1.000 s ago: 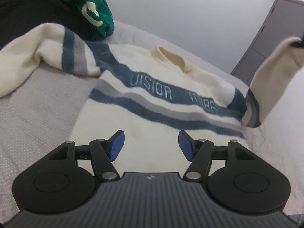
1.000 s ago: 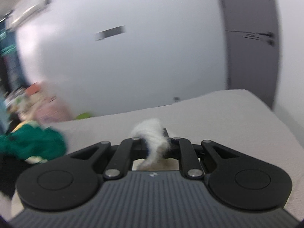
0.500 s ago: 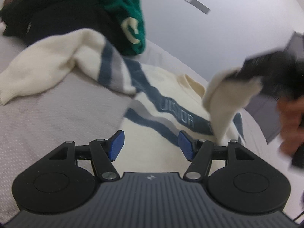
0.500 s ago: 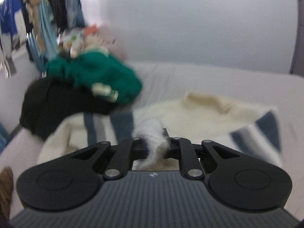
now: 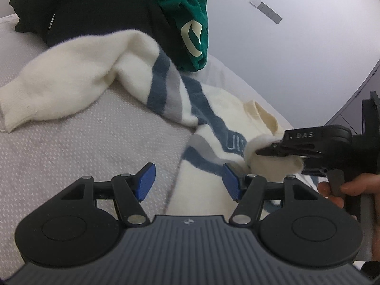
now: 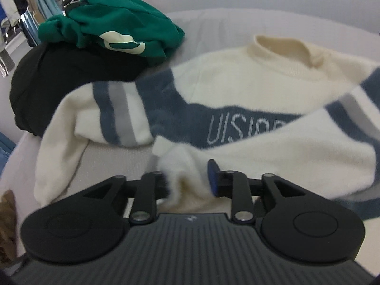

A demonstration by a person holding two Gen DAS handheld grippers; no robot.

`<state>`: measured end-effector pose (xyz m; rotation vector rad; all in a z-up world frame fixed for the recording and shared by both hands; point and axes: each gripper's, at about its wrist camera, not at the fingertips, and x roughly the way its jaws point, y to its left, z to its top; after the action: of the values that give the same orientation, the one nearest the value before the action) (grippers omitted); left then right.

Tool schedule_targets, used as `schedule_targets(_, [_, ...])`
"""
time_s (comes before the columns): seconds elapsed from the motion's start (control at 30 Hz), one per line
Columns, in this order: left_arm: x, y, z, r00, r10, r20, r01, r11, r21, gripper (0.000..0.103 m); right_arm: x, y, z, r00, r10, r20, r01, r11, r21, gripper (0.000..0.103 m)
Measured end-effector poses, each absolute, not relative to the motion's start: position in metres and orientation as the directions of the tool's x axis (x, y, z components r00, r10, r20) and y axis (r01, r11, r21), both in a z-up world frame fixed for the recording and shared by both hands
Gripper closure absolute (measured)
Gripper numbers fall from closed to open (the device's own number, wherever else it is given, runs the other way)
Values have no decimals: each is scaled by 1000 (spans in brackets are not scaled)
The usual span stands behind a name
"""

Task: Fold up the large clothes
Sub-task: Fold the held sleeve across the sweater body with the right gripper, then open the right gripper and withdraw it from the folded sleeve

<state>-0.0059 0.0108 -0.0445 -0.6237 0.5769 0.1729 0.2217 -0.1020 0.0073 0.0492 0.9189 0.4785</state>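
Observation:
A cream sweater (image 5: 213,102) (image 6: 261,76) with blue and grey stripes lies face up on the bed. Its left sleeve (image 5: 71,76) (image 6: 61,128) sprawls out toward the dark clothes. The right sleeve (image 6: 285,152) is laid across the chest. My right gripper (image 6: 187,178) (image 5: 268,152) hangs low over the chest with its jaws opening, and the fluffy cuff (image 6: 182,175) (image 5: 273,166) sits loosely between them. My left gripper (image 5: 187,180) stands open and holds nothing, above the sweater's side edge. A hand (image 5: 351,187) holds the right gripper.
A green sweatshirt (image 5: 190,11) (image 6: 114,28) lies on a black garment (image 5: 95,11) (image 6: 59,76) at the bed's far left. The grey bed cover (image 5: 95,147) (image 6: 225,21) lies bare left of the sweater. A grey cabinet (image 5: 356,104) stands at the right by the white wall.
The right gripper came down and leftward, carrying the cuff over the chest, and its jaws have parted. The left gripper slid left, still open; the left sleeve now fills its view.

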Motion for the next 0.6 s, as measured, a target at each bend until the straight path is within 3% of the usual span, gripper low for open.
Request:
schedule_targets(0.07, [-7, 11, -43, 833, -14, -553, -318, 805, -500, 36, 225, -108, 5, 488, 439, -754, -370, 887, 276, 57])
schedule_targets(0.1, [-8, 10, -43, 835, -14, -550, -315, 807, -500, 36, 225, -112, 5, 473, 461, -751, -374, 877, 303, 45])
schedule_targets(0.13, [-9, 9, -42, 836, -12, -548, -315, 808, -498, 36, 225, -116, 5, 454, 493, -742, -386, 860, 335, 22])
schedule_targets(0.17, [-9, 8, -41, 837, -9, -547, -315, 810, -495, 36, 223, -121, 7, 440, 524, -729, -398, 842, 366, 13])
schedule_targets(0.37, [-13, 1, -34, 847, -11, -532, -294, 824, -484, 36, 199, -141, 29, 448, 561, -696, -455, 813, 363, 10])
schedule_targets(0.6, [-12, -15, -28, 872, -60, -486, -211, 849, -484, 36, 189, -200, 35, 582, 544, -605, -402, 839, 367, 10])
